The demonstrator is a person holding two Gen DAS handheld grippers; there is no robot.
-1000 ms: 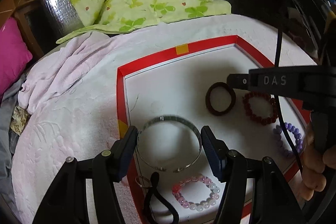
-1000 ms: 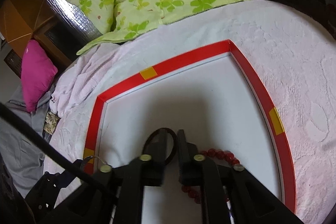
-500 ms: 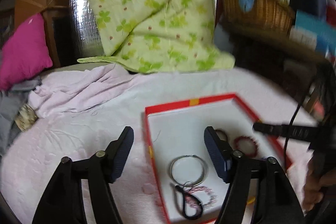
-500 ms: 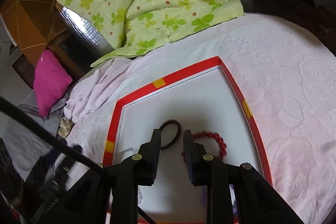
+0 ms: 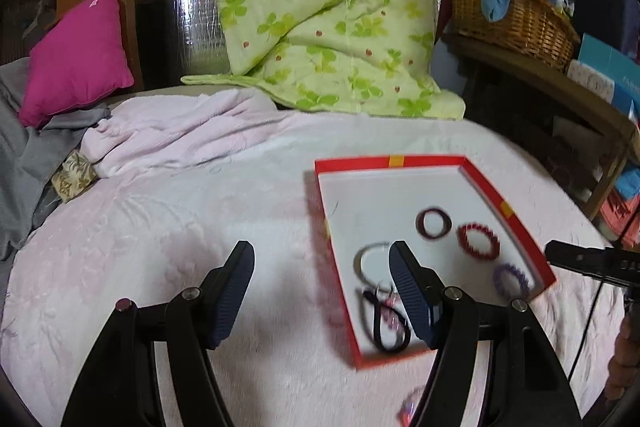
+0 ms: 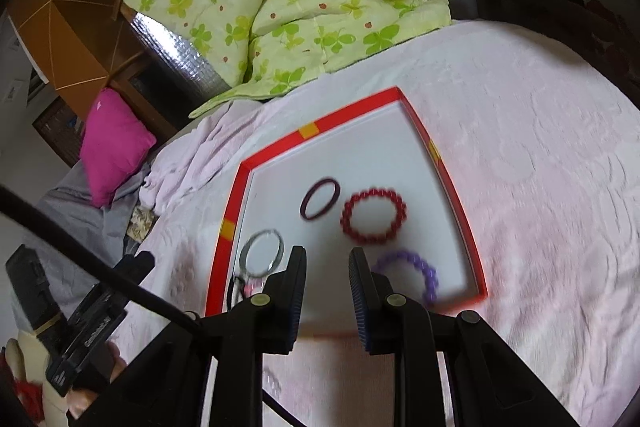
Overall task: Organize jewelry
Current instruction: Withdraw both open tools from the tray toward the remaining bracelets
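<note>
A red-rimmed tray [image 5: 392, 161] with a white floor lies on the pale pink blanket. In it lie a dark ring bracelet [image 5: 434, 223], a red bead bracelet [image 5: 478, 241], a purple bead bracelet [image 5: 512, 279], a silver bangle [image 5: 370, 263] and a black cord [image 5: 384, 327], with pink beads half hidden behind a finger. My left gripper [image 5: 320, 249] hangs open above the blanket at the tray's left edge and holds nothing. My right gripper [image 6: 326, 255] hovers over the tray's near end [image 6: 348, 111], its jaws a narrow gap apart and empty. The dark ring [image 6: 320, 199] and red beads [image 6: 374, 215] lie beyond it.
A green clover quilt [image 5: 320, 7] is heaped at the back, with a magenta pillow [image 5: 76, 59] to its left. At the right a wicker basket [image 5: 516, 23] stands on a wooden shelf. A small pink beaded thing [image 5: 410, 403] lies on the blanket in front of the tray.
Both grippers have drawn back and up from the tray, which now looks smaller. The left one has left the silver bangle and shifted left. The right one's jaws have parted slightly from the dark ring.
</note>
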